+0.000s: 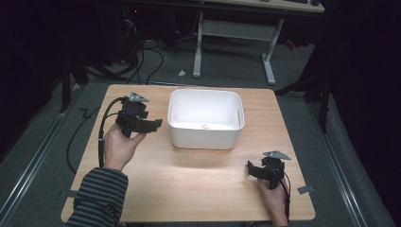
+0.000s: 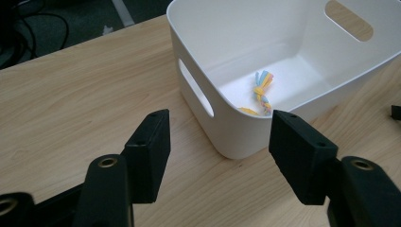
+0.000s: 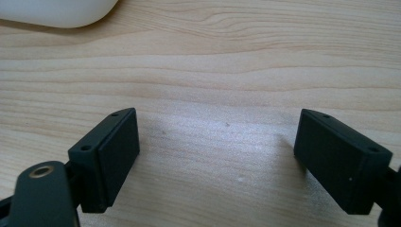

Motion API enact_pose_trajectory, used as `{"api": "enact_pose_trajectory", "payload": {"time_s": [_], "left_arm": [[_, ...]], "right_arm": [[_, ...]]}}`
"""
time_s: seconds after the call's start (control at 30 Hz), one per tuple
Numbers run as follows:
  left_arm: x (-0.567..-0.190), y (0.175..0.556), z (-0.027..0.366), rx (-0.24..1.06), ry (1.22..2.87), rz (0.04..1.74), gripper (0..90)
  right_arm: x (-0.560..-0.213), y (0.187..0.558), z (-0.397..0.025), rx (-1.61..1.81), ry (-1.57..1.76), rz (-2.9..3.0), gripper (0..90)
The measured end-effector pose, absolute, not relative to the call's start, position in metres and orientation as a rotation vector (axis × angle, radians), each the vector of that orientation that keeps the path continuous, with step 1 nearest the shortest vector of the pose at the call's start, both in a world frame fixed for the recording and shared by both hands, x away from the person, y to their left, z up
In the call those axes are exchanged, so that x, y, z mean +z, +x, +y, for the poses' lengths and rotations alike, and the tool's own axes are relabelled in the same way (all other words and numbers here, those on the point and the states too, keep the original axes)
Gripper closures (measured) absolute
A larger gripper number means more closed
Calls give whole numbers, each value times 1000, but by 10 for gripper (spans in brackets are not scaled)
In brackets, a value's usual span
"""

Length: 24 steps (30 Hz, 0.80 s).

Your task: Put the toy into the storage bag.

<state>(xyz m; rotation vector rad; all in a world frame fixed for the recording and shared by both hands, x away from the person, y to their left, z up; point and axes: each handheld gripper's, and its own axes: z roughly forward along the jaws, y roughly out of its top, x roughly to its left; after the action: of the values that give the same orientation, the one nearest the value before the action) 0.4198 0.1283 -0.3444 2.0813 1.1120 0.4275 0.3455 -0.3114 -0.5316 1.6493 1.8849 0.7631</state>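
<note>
A white plastic bin (image 1: 206, 135) with handle slots stands at the middle of the wooden table. Inside it lies a small knotted rope toy (image 2: 261, 91) in blue, yellow and pink, also visible on the bin floor (image 1: 204, 126). My left gripper (image 1: 153, 125) hovers just left of the bin, open, with nothing between its jaws; in the left gripper view it (image 2: 220, 151) points at the bin's near corner (image 2: 236, 137). My right gripper (image 1: 250, 169) is low over the table near the front right, open and empty (image 3: 217, 156).
The wooden table (image 1: 198, 189) has bare surface around the bin. The bin's rounded corner (image 3: 56, 12) lies ahead of the right gripper. Beyond the table is grey carpet, cables and a white desk frame (image 1: 234, 33).
</note>
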Motion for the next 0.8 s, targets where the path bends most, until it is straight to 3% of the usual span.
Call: {"api": "enact_pose_trajectory", "payload": {"time_s": [0.8], "left_arm": [[-364,389,168,462,2009,1176,397]], "right_arm": [[-532,346,-311,763,1649,1885,149]]}}
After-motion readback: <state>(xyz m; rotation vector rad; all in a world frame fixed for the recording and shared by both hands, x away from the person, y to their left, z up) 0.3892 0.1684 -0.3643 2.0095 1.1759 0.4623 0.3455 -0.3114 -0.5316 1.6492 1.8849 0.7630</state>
